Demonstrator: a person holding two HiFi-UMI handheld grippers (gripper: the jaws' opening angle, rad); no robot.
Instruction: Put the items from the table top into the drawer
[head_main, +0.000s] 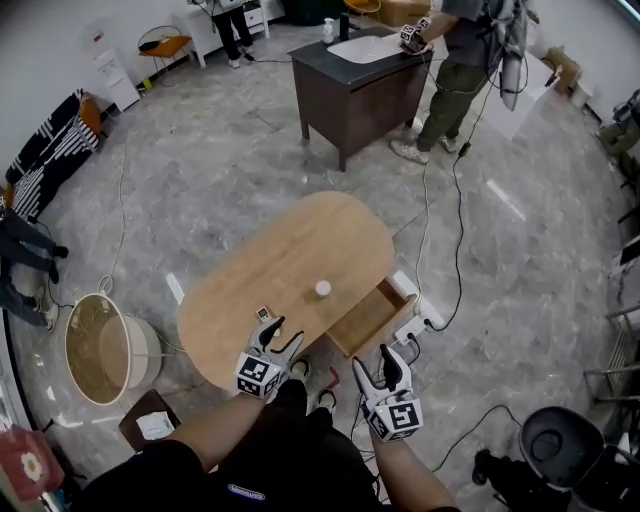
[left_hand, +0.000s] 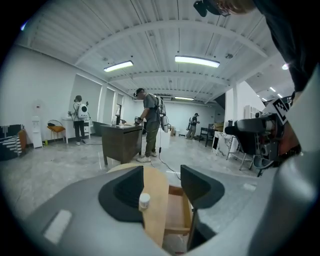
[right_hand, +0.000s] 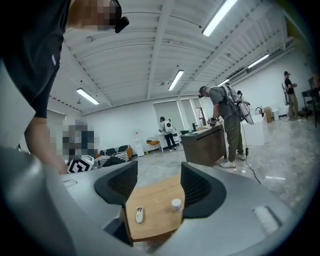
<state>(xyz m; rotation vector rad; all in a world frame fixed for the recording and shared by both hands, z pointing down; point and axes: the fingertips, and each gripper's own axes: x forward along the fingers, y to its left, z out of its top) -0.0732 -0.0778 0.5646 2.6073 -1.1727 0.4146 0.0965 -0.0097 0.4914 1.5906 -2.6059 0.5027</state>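
Head view only: showing both grippers at once, the left gripper (head_main: 288, 330) hanging over the near edge of the table (head_main: 300, 240), the right gripper (head_main: 372, 357) hanging off the table, near the drawer (head_main: 372, 318).
Left gripper view only: looking into the open drawer (left_hand: 176, 212), lying ahead between the jaws, nearer the right jaw.
Right gripper view only: taking in remote (right_hand: 140, 215) and jar (right_hand: 176, 204) together, ahead between the jaws, remote toward the left jaw, jar toward the right jaw.
Left jaws: standing wide apart, gripping nothing.
Right jaws: standing apart, gripping nothing.
Jar (head_main: 323, 288): standing upright on the table, well ahead of both pairs of jaws; lining up with the left jaw's inner edge in the left gripper view.
Remote (head_main: 264, 314): lying flat just beside the left gripper's left jaw tip; touching or not, cannot tell.
Drawer: sticking out from the table's side, ahead of the gap between the two grippers, apart from the jar.
Edges: rounded table edge passing under the left jaws; drawer front facing the right jaws.
Room: bare table stretching beyond the jar; cables (head_main: 458, 250) trailing past the drawer.
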